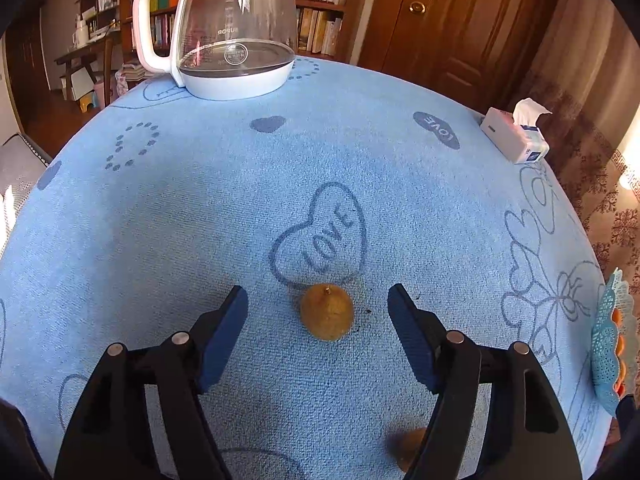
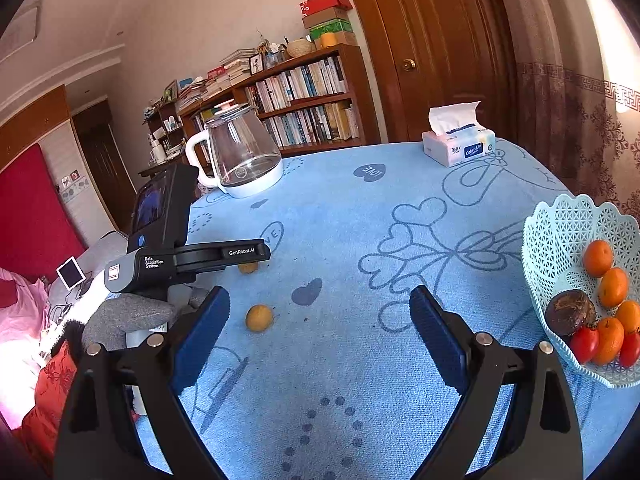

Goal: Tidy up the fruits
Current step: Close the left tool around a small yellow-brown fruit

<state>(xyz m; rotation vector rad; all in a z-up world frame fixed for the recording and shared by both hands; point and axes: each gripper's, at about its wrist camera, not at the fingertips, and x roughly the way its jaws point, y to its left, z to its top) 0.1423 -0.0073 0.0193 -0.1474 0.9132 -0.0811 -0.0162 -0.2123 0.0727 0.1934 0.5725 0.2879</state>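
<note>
Left gripper point(image 1: 318, 300) spread wide, bracketing small brown fruit point(image 1: 327, 312) on blue cloth point(image 1: 200, 200) — not touching yet. Right gripper point(image 2: 320, 300) released, empty. Advice: centre fruit, close gently — then carry to basket point(image 2: 560, 224).

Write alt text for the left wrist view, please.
The open left gripper hovers over a small brown fruit lying between its jaws on a blue tablecloth. A glass kettle stands at the far edge, a tissue pack to the right.
</note>
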